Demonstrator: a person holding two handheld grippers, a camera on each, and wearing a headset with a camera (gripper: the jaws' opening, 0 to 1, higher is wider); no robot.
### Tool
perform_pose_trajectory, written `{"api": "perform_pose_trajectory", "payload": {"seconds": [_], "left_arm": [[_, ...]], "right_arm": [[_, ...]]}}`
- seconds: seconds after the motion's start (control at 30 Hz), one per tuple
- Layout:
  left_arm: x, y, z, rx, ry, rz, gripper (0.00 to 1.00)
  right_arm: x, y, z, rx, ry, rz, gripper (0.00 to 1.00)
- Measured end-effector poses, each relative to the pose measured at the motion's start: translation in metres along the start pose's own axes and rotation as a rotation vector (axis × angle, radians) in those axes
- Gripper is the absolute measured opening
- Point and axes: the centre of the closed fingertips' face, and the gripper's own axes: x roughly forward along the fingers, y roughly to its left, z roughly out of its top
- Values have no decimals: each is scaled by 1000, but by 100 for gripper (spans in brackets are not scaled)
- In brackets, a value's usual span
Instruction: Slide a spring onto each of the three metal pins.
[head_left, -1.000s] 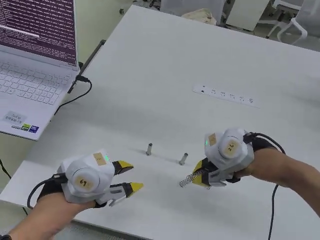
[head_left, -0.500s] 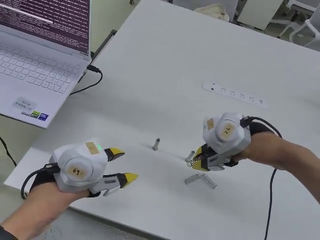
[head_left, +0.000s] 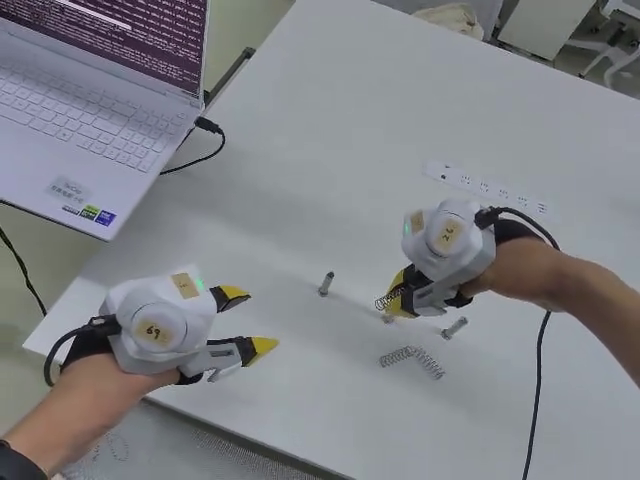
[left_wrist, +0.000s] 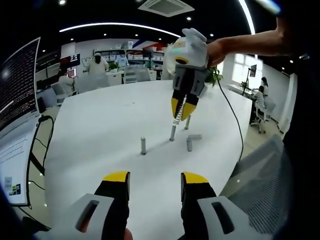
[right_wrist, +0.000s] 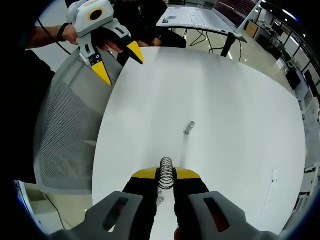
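Observation:
My right gripper (head_left: 397, 301) is shut on a steel spring (head_left: 388, 298) and holds it tilted just above the middle metal pin (left_wrist: 172, 133). In the right gripper view the spring (right_wrist: 166, 174) stands on end between the yellow tips. Another pin (head_left: 326, 284) stands upright to the left, and a third pin (head_left: 455, 327) to the right. Loose springs (head_left: 412, 360) lie on the white table (head_left: 330, 140) nearer me. My left gripper (head_left: 247, 320) hovers open near the table's front edge, with nothing between its fingers (left_wrist: 116, 186).
An open laptop (head_left: 100, 110) sits at the far left with a black cable (head_left: 190, 160) plugged in. A white power strip (head_left: 490, 190) lies beyond the pins. The table's front edge runs close under both grippers.
My right gripper has carried the spring away from me and up, from beside the middle pin to just above it. The left gripper has stayed open at the front edge.

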Motion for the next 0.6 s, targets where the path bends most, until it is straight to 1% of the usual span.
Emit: {"api": "perform_pose_trajectory", "payload": {"seconds": [0.23,0.47,0.6], "left_arm": [[-4,1,3,-6,-11,8,37],[-8,0,4,-12,-14,10,43],[-10,2,5,-14,-18,13,46]], "right_arm": [[5,-11,9,-15,12,4,9],[14,-21,19,-37,24,11,9],[19,-26,25,-50,29,18,9]]}}
